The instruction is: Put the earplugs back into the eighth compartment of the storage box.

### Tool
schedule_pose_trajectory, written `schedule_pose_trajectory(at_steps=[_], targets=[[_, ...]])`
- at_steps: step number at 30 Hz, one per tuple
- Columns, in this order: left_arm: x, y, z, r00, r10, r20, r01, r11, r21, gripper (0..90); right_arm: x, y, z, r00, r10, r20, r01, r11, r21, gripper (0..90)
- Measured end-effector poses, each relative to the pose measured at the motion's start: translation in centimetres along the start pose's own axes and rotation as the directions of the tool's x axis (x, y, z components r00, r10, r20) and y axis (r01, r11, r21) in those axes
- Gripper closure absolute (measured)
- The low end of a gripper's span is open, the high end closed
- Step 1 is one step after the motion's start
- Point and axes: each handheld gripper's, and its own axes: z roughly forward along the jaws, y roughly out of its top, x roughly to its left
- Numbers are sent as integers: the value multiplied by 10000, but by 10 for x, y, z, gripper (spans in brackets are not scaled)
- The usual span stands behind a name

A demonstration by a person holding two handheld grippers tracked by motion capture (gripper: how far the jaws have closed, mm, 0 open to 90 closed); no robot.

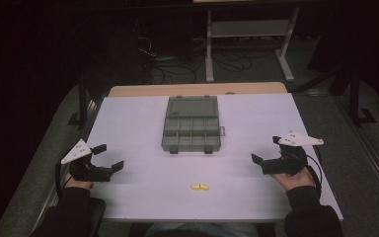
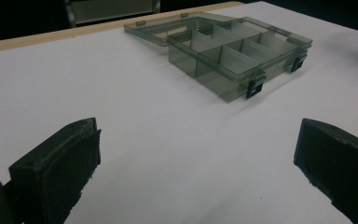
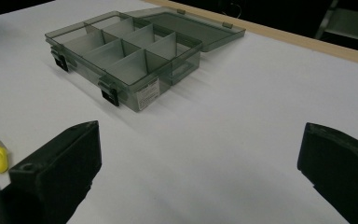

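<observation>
Yellow capsule (image 1: 200,187) | lying flat | long axis left-right across white table (image 1: 143,197)

Dim room, grey floor (image 1: 370,163), tangled cables (image 1: 177,64) under a white-legged bench (image 1: 249,29) beyond the white table (image 1: 138,187).

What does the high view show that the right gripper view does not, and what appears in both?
High view alone: both hands with the left gripper and right gripper, jaws apart, on either side of the white table, plus the floor and a metal stand behind.

Right gripper view alone: a white label on the box's side wall, and the dividers seen close up.

Both: the open grey box with its lid laid back, the small yellow piece and the white table.
</observation>
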Motion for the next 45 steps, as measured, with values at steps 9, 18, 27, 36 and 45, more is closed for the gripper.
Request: schedule_pose_trajectory(at_steps=[9, 18, 27, 36, 45], targets=[[0, 0, 0, 10000, -8, 26, 8, 10000, 7, 0, 2, 2, -4, 10000, -39, 11, 40, 9998, -212, 0], [0, 0, 1, 9999, -16, 116, 16, 10000, 19, 0, 6, 6, 0, 9993, -313, -224, 314, 9995, 43, 0], [0, 0, 2, 9995, -29, 309, 29, 10000, 9, 0, 9, 12, 3, 9976, -500, -475, 510, 9985, 212, 0], [0, 0, 2, 9993, -31, 382, 31, 10000, -9, 0, 15, 22, 8, 9923, -608, -1081, 642, 9975, 283, 0], [0, 0, 2, 9992, -40, 404, 40, 10000, -14, 0, 32, 30, 15, 9804, -993, -1699, 1069, 9936, 362, 0]])
